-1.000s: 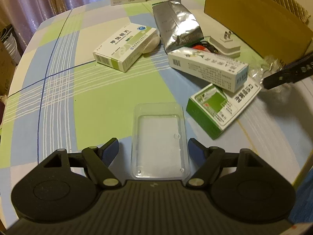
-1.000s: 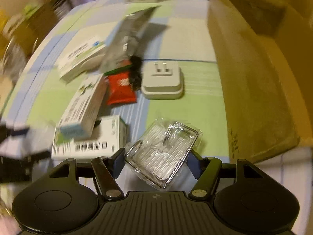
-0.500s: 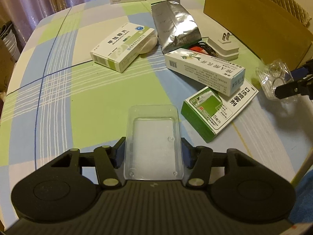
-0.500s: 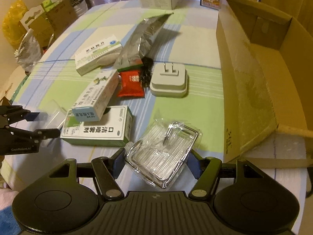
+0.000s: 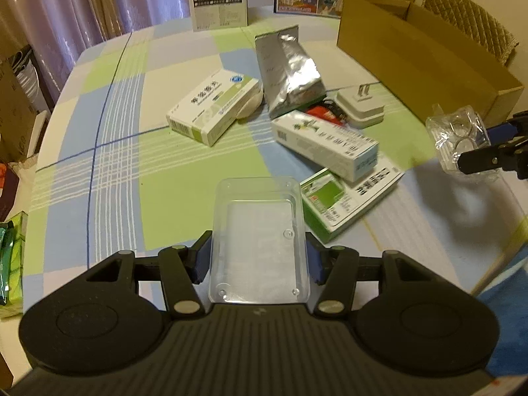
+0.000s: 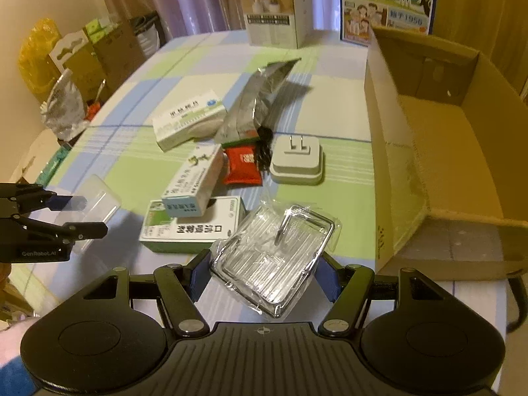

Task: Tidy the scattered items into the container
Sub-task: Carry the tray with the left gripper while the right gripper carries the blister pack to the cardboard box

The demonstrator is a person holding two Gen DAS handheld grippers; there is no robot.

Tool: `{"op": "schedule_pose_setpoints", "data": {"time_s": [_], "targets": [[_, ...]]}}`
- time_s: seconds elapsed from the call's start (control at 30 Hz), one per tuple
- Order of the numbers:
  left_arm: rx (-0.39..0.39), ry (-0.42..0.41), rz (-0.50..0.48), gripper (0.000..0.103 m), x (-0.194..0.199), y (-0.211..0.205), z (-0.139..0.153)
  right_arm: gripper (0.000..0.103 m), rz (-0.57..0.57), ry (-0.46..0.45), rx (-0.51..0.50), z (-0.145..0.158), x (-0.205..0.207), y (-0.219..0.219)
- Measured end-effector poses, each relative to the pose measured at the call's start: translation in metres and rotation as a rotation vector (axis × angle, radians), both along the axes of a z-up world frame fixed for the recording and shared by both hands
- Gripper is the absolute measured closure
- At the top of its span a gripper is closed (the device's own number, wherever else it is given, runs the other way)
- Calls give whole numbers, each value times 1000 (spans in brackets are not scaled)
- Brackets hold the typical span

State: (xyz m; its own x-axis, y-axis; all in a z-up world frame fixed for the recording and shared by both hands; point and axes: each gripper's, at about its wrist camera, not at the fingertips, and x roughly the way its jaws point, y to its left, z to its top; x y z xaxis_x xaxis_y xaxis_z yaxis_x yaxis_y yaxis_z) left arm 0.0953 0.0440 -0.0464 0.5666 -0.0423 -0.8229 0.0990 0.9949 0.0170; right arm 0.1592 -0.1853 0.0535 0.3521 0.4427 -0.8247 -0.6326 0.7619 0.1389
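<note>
The left gripper [image 5: 257, 260] has its fingers clamped on the two long sides of a clear tray [image 5: 259, 241], which it holds above the near part of the worktop [image 5: 109, 151], open side up. The tray looks thin, light and springy, so I judge that a hard squeeze would bow its walls and let it pop out; a grip low on the walls near the stiffer base seems safest. The right gripper [image 6: 264, 275] has its fingers closed on a hook pack [image 6: 275, 257], a metal hook sealed in crinkled clear film, held tilted above the worktop just left of the box [image 6: 439, 151]. The film is slick and soft, the metal plate inside stiff and heavier, so the hold should bear on the plate's edges, not on loose film. The box stands open at the right, and nothing shows in the part of its floor that is in view. Still lying mid-worktop are a foil bag [image 5: 287, 72], three cartons [image 5: 211, 105], a red sachet [image 6: 242, 165] and a white plug [image 6: 297, 161]. The cartons look rigid and light, easy to pinch across their narrow sides; the bag is floppy and slippery, best taken at its folded top; the plug is dense and smooth, best gripped across its flat flanks.
</note>
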Motion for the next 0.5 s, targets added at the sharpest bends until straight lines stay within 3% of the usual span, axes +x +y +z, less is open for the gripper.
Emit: {"op": "schedule_pose_setpoints", "data": {"time_s": [0.5], "targets": [[6, -62, -55, 52, -19, -63, 56, 40, -45, -111, 69, 62, -18, -52]]}}
